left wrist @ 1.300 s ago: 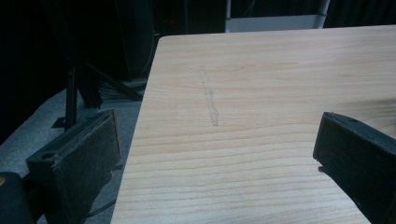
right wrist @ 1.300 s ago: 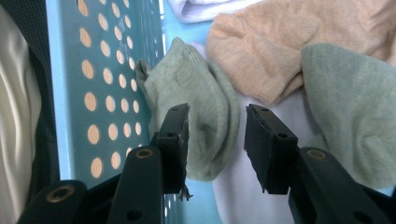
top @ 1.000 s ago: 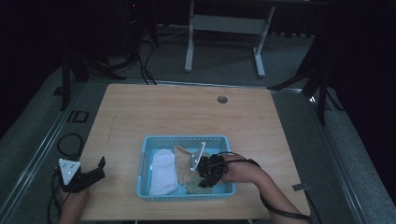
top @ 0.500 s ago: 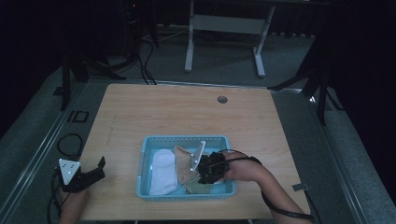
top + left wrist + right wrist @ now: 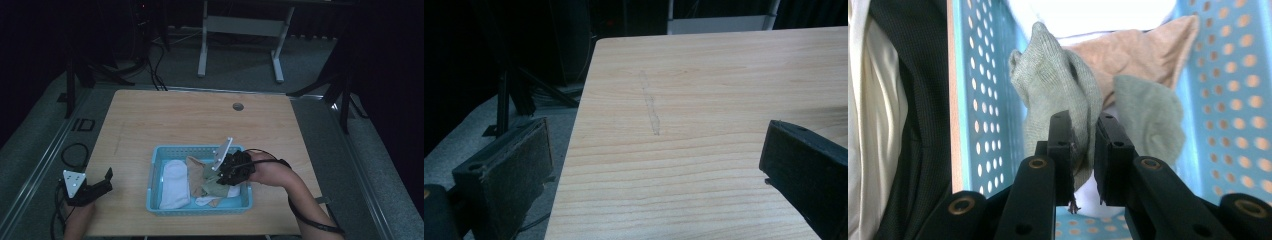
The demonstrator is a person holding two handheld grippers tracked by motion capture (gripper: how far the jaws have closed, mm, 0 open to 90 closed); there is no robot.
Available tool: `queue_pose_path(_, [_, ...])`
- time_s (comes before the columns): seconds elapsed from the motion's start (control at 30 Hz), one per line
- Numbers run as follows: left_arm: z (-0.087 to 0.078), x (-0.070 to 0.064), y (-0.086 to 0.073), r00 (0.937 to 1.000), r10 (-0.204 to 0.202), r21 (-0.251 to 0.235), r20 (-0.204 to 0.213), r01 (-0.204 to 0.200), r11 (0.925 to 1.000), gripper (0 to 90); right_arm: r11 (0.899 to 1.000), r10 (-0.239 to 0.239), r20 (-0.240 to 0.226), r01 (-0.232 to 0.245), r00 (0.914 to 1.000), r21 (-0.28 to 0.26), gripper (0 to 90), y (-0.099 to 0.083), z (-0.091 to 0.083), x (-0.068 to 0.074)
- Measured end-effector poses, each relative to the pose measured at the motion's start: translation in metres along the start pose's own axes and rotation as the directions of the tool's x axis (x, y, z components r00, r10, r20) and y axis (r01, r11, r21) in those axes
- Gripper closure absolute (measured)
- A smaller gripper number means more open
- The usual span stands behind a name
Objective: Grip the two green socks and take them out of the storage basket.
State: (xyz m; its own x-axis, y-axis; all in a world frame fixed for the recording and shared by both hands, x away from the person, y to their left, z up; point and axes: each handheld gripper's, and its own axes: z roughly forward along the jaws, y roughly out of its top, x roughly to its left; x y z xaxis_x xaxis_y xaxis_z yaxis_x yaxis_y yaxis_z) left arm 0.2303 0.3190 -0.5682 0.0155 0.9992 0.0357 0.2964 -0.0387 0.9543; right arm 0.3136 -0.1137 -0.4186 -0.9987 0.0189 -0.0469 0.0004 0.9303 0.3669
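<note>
basket (image 5: 155,176): 1 | socks (mixed colours) (image 5: 175,184): about 4 | tools (image 5: 231,170): 2

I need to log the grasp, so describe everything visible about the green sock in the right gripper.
The green sock is a pale grey-green knit, soft and crumpled. The right gripper has its jaws closed on a fold of it, so it bunches above them while another part droops to the side. It sits inside the blue perforated basket, over a tan sock with white cloth behind. In the high view it lies in the basket's right half.
</note>
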Motion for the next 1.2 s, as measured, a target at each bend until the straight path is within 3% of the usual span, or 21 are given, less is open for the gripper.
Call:
queue_pose_path(0.17, [0.000,0.000,0.000,1.0000,0.000,0.000,0.000,0.000,1.0000,0.3,1.000,0.016,0.026,-0.015,0.9995,-0.008,79.1,-0.004,-0.010,-0.003])
queue_pose_path(0.53, [0.000,0.000,0.000,1.0000,0.001,0.003,-0.002,-0.001,1.0000,0.3,0.994,0.082,0.082,-0.076,0.9933,-0.078,79.1,-0.026,-0.044,-0.014])
queue_pose_path(0.57, [0.000,0.000,0.000,1.0000,0.001,0.003,-0.002,-0.001,1.0000,0.3,0.991,0.099,0.100,-0.089,0.9900,-0.103,79.1,-0.034,-0.057,-0.015])
queue_pose_path(0.73, [0.000,0.000,0.000,1.0000,0.002,0.004,-0.004,-0.002,1.0000,0.3,0.982,0.149,0.142,-0.129,0.9786,-0.140,79.1,-0.051,-0.079,-0.018])
queue_pose_path(0.87, [0.000,0.000,0.000,1.0000,0.002,0.005,-0.004,-0.002,1.0000,0.3,0.977,0.171,0.155,-0.147,0.9731,-0.155,79.1,-0.061,-0.087,-0.019])
queue_pose_path(0.93, [0.000,0.000,0.000,1.0000,0.002,0.005,-0.005,-0.002,1.0000,0.3,0.969,0.210,0.177,-0.181,0.9616,-0.167,79.1,-0.075,-0.094,-0.022])
queue_pose_path(1.2, [0.000,0.000,0.000,1.0000,0.002,0.005,-0.005,-0.002,1.0000,0.3,0.946,0.301,0.200,-0.266,0.9323,-0.185,79.1,-0.113,-0.097,-0.028])
